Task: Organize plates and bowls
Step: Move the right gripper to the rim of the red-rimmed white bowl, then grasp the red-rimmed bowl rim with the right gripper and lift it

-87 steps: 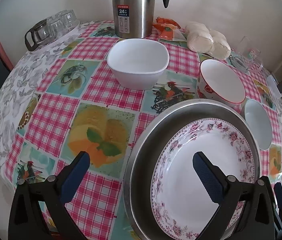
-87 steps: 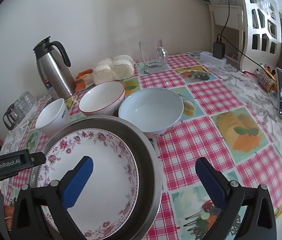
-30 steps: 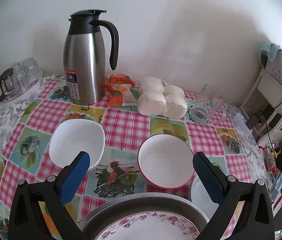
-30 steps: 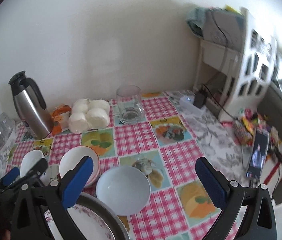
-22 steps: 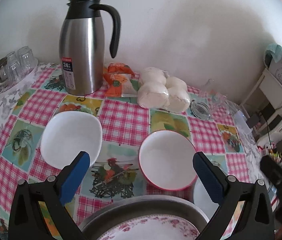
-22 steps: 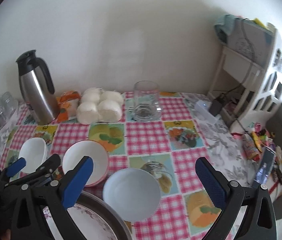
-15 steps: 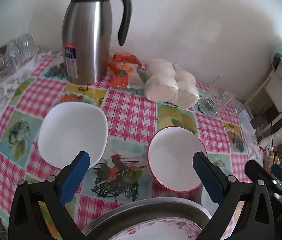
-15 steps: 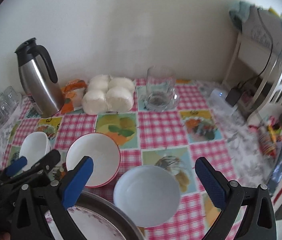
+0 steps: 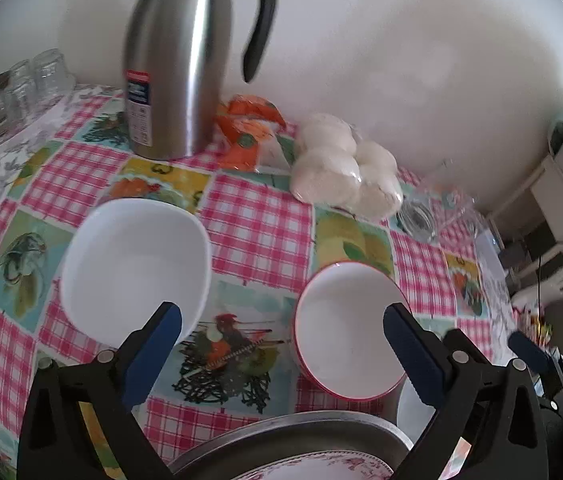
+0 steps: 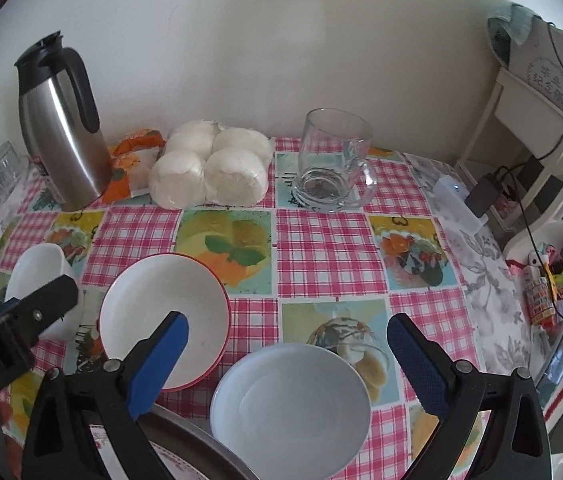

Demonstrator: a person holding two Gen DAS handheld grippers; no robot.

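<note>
— So, looked at the left gripper (image 9: 279,316) first?
— Yes. Found it wide open, tipped down over the table, holding nothing.
— And just past its fingers?
— Saw the white square bowl (image 9: 133,264) by the left finger and the red-rimmed bowl (image 9: 349,328) by the right finger. Touched neither. Found both bowls right way up, empty and apart from each other on the checked tablecloth (image 9: 257,216).
— And lower down?
— Spotted the rim of the metal tray (image 9: 281,438) at the bottom edge, with the flowered plate (image 9: 321,468) lying in it.
— Then the right gripper (image 10: 287,322)?
— Found it wide as well, its jaws having just been closing a little. Pressed on nothing. Hung above the pale blue bowl (image 10: 289,404), seen low between the two fingers, just beside the red-rimmed bowl and the tray.
— Could tell if those two bowls touched?
— Could not tell.
— And farther out?
— Saw the steel jug (image 9: 177,72) standing by the wall, the orange packet (image 9: 249,128) just beside it, then the bag of white buns (image 9: 341,172). Saw the glass mug (image 10: 333,164) to the right of the buns. Spotted the little glasses (image 9: 13,84) at the far left edge, well apart from the bowls. Saw the white shelf (image 10: 541,92) off to the right, past the table.
</note>
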